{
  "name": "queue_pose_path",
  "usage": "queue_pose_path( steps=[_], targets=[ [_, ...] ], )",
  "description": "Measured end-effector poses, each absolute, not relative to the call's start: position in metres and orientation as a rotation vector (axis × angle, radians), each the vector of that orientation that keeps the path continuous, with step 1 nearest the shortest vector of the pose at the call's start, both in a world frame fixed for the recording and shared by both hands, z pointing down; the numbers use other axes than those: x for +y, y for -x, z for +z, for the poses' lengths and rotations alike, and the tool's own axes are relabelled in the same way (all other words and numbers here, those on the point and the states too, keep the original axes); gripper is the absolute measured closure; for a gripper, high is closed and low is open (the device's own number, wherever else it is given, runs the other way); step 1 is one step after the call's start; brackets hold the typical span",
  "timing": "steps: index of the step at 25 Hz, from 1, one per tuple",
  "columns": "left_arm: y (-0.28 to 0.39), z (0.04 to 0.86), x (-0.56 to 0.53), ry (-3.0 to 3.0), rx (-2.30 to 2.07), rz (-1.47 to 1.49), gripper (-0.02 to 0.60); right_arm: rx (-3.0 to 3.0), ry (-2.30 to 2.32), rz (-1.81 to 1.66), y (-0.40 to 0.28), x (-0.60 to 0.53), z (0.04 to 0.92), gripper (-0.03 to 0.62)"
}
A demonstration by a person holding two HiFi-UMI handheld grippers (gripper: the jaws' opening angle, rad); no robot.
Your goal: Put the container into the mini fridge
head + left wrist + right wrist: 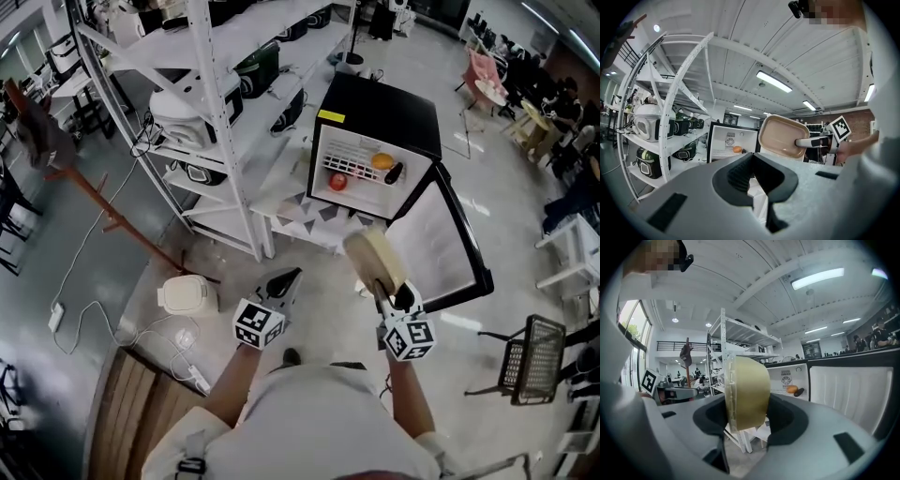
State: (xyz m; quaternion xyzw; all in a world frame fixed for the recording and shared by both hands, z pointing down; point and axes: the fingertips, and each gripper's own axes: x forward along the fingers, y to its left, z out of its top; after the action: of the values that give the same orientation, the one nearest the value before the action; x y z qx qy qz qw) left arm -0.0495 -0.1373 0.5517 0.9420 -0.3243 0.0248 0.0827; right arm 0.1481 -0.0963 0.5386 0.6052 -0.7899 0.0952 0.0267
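The black mini fridge (380,112) stands on a low white table with its door (441,246) swung open to the right. On its wire shelf lie a red fruit (337,181), an orange (382,160) and a dark item (395,172). My right gripper (388,292) is shut on the beige lidded container (373,260), held on edge in front of the fridge and below its opening. In the right gripper view the container (746,392) fills the gap between the jaws, with the fridge (787,380) beyond. My left gripper (284,281) hangs shut and empty to the left. From it I see the container (783,136).
A white shelving rack (220,103) loaded with appliances stands left of the fridge. A small white cooker (187,296) and cables lie on the floor at the left. A black wire basket (530,361) stands at the right, and a wooden surface (141,403) at the bottom left.
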Motion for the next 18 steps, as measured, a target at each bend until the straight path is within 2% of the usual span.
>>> queue_pose_path(
  steps=[18],
  targets=[
    [0.060, 0.565, -0.184, -2.796, -0.960, 0.081, 0.577, -2.414, -1.872, 0.326, -0.137, -0.142, 0.552, 0.368]
  ],
)
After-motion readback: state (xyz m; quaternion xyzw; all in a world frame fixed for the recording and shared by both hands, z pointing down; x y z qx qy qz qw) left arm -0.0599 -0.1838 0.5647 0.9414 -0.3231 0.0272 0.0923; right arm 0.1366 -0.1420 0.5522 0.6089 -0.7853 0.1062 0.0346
